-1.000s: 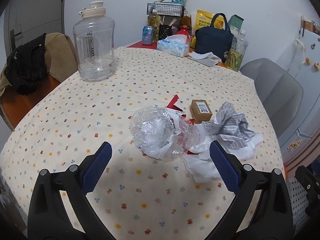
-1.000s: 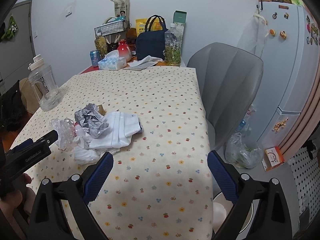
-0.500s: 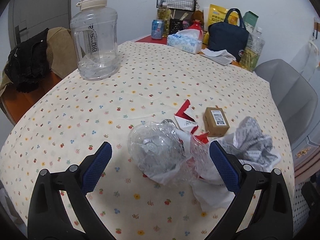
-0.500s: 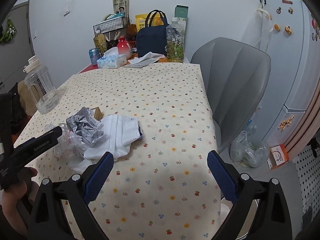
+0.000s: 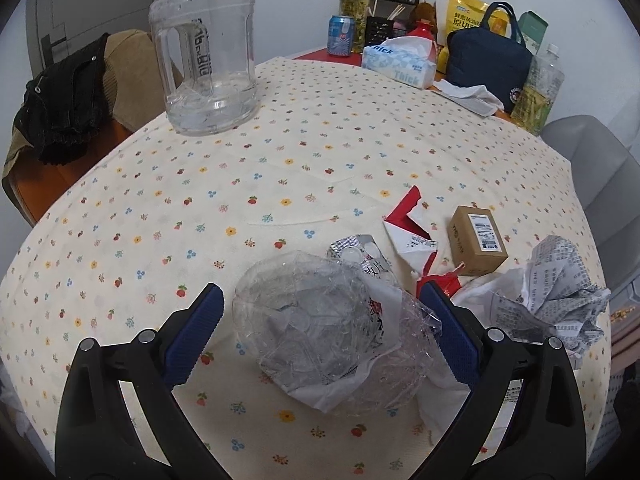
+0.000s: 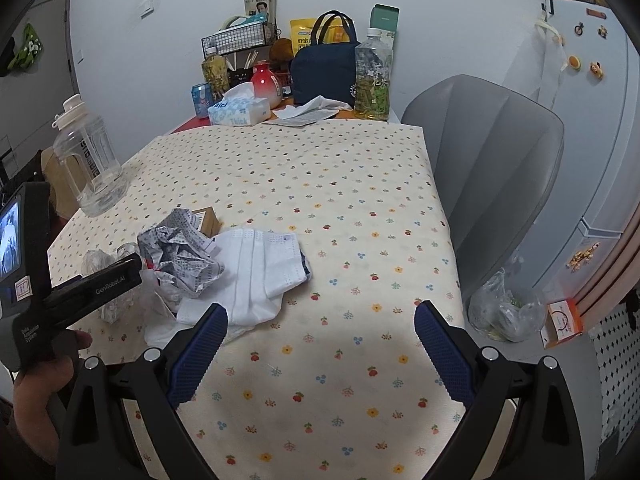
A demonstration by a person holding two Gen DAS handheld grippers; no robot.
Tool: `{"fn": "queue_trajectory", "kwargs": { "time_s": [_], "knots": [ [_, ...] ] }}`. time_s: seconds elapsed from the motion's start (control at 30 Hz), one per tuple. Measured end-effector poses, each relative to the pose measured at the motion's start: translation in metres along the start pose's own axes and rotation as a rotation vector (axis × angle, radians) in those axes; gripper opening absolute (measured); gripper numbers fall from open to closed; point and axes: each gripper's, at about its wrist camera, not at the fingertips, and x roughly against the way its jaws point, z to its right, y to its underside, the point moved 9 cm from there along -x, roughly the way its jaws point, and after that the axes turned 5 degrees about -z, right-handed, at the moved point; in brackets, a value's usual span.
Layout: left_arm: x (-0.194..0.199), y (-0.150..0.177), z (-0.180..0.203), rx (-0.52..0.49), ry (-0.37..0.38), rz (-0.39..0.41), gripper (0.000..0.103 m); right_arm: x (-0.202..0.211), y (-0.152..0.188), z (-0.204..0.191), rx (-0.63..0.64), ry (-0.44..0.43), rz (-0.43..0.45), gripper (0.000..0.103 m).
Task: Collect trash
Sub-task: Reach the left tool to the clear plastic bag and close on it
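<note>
Since the earlier frames the left gripper (image 5: 318, 332) has come forward and lower, so the crushed clear plastic bottle (image 5: 320, 328) that lay ahead of it now sits between its two blue pads. The jaws stand wide apart, one on each side of the bottle, and no contact with the pads can be seen. The bottle lies on the flowered tablecloth (image 5: 280, 152) with a white wrapper partly under it. Just beyond it are a torn red and white carton (image 5: 412, 232) and a small brown box (image 5: 478, 240), and to the right a crumpled printed paper (image 5: 556, 292) rests on white cloth.

The right gripper (image 6: 320, 344) hangs over a bare part of the cloth, its jaws also apart and holding nothing. In its view the white face masks (image 6: 268, 272) lie just past its left pad, touching the crumpled paper. A hand (image 6: 44, 380) grips the left tool at the left edge. A large clear jug (image 5: 204, 48) stands well apart, toward the far left of the table.
</note>
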Motion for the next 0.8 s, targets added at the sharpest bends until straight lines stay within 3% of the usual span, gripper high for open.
{"fn": "queue_trajectory", "kwargs": {
  "time_s": [0.23, 0.33, 0.8],
  "knots": [
    [-0.009, 0.005, -0.01, 0.045, 0.061, -0.045, 0.097, 0.002, -0.002, -0.011, 0.027, 0.004, 0.003, 0.092],
    [-0.006, 0.007, -0.01, 0.046, 0.098, -0.048, 0.089, 0.004, -0.003, -0.015, 0.035, 0.006, 0.008, 0.092],
    [0.025, -0.004, -0.042, 0.064, 0.068, 0.042, 0.087, 0.008, -0.01, -0.044, 0.076, -0.02, 0.027, 0.092]
  ]
}}
